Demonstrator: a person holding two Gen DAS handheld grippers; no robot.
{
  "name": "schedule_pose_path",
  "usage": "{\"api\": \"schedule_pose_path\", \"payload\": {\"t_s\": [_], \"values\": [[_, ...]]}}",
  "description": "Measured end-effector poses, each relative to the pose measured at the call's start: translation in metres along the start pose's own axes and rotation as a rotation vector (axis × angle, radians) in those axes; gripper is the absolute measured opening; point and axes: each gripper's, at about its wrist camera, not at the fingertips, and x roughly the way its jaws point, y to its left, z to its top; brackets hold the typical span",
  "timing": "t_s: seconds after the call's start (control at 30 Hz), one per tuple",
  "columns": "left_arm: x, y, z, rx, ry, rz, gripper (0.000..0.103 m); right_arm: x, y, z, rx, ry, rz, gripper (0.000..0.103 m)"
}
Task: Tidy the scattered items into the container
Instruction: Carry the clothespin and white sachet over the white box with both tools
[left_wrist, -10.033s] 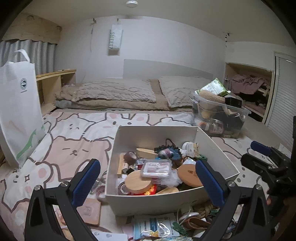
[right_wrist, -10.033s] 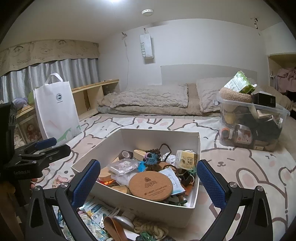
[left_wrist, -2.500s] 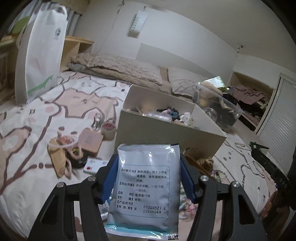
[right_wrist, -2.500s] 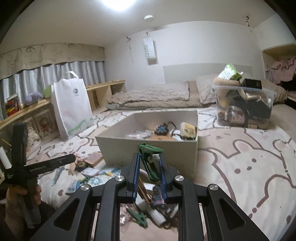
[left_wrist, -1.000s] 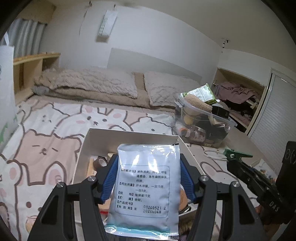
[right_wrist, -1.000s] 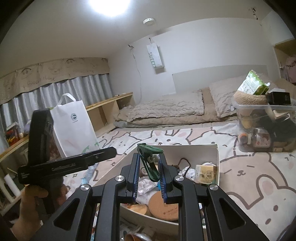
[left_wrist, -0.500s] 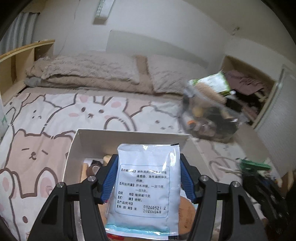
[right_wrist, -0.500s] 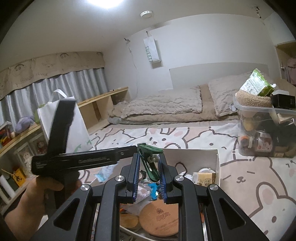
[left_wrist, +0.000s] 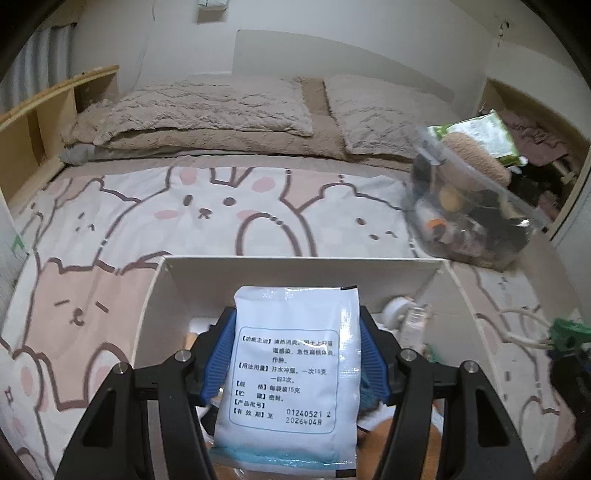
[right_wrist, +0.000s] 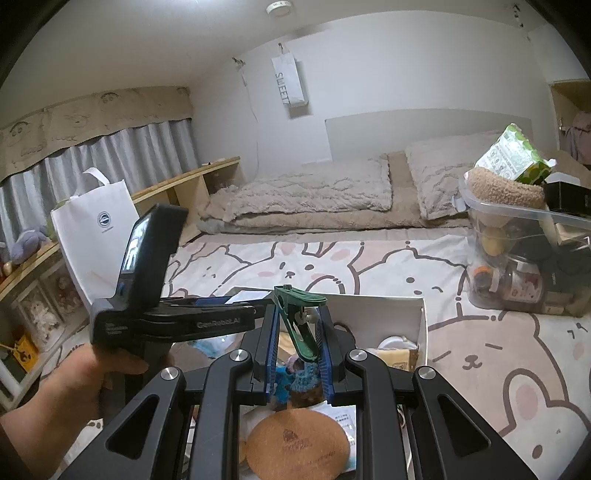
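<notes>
Holding the white printed foil sachet (left_wrist: 291, 373) between its blue fingers (left_wrist: 221, 365), your left gripper (left_wrist: 297, 363) is now tipping lower over the open white rectangular box (left_wrist: 303, 271) than a second ago. Your right gripper (right_wrist: 297, 350) is clamping the green plastic clip (right_wrist: 301, 325) above the box's near edge; bare bedsheet (left_wrist: 122, 302) is lying open beside both walls.

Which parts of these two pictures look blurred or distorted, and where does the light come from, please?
Left wrist view: the clear bin is smeared by motion blur, while the held sachet stays sharp. Right wrist view: sharp throughout, with the ceiling lamp just at the top edge. Both views: fisheye bending and dark corners.
</notes>
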Motion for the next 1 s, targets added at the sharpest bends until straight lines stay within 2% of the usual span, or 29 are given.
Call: {"api": "schedule_pose_path", "payload": {"t_s": [0.17, 0.33, 0.5, 0.77, 1.0], "values": [[0.013, 0.008, 0.005, -0.008, 0.018, 0.005, 0.062, 0.02, -0.006, 0.011, 0.033, 0.07, 0.014, 0.02], [0.032, 0.017, 0.008, -0.076, 0.086, -0.033, 0.062, 0.043, -0.012, 0.018, 0.057, 0.14, 0.0, 0.02], [0.042, 0.016, 0.007, -0.08, 0.13, -0.048, 0.062, 0.068, -0.024, 0.02, 0.114, 0.222, -0.004, 0.02], [0.058, 0.006, 0.003, -0.03, 0.21, -0.011, 0.062, 0.107, -0.038, 0.021, 0.132, 0.341, -0.079, 0.02], [0.067, 0.002, 0.002, -0.004, 0.237, 0.043, 0.062, 0.136, -0.053, 0.018, 0.159, 0.421, -0.13, 0.02]]}}
